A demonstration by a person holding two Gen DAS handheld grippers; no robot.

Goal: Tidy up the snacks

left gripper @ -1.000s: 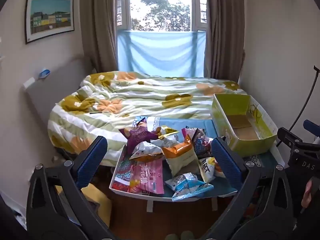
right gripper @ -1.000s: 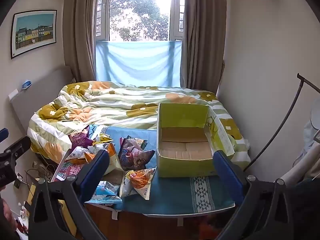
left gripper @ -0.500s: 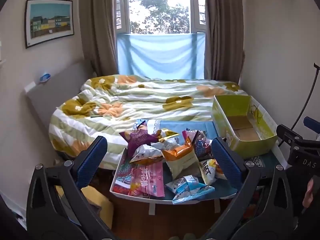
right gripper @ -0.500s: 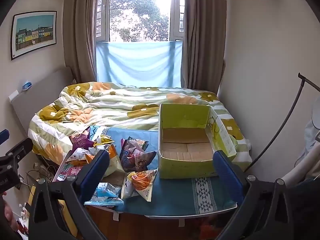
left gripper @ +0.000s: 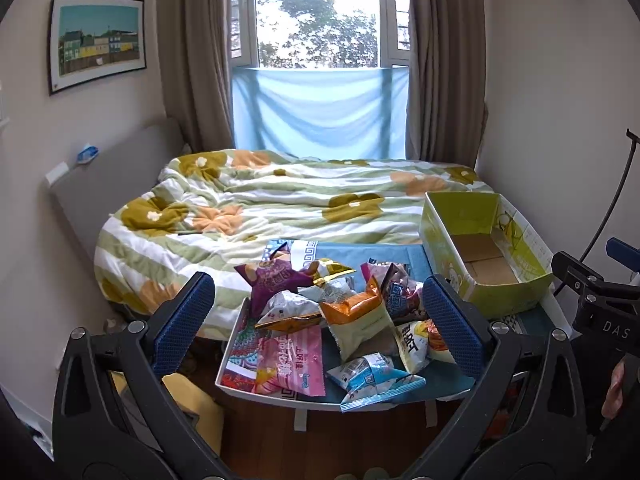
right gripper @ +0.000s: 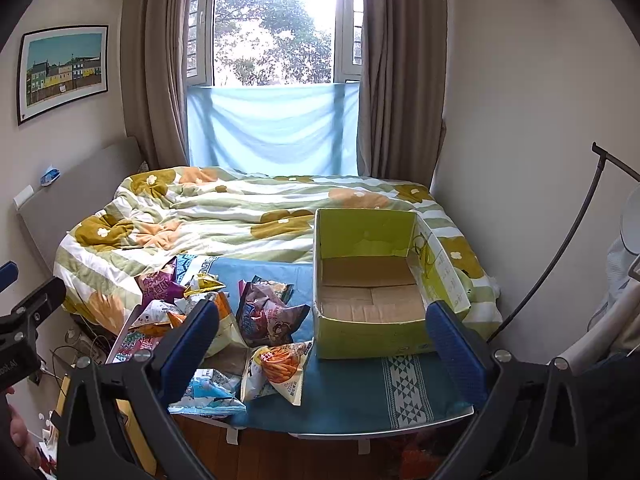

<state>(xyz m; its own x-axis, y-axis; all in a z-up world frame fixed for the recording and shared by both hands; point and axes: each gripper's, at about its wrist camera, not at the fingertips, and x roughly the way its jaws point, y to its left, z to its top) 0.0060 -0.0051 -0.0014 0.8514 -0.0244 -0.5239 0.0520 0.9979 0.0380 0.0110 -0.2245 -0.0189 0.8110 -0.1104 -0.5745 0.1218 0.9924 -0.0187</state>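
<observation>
Left gripper (left gripper: 318, 322) spread wide, holding nothing, right gripper (right gripper: 322, 350) likewise wide and empty, snack bags (left gripper: 340, 316) heaped at the table's (right gripper: 352, 412) left end, green box (right gripper: 372, 280) at its right edge, nothing inside

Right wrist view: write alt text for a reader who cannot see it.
An empty green cardboard box stands open on a small table with a blue cloth at the foot of a bed, a pile of snack bags to its left. The open right gripper frames the scene from below, holding nothing.
</observation>
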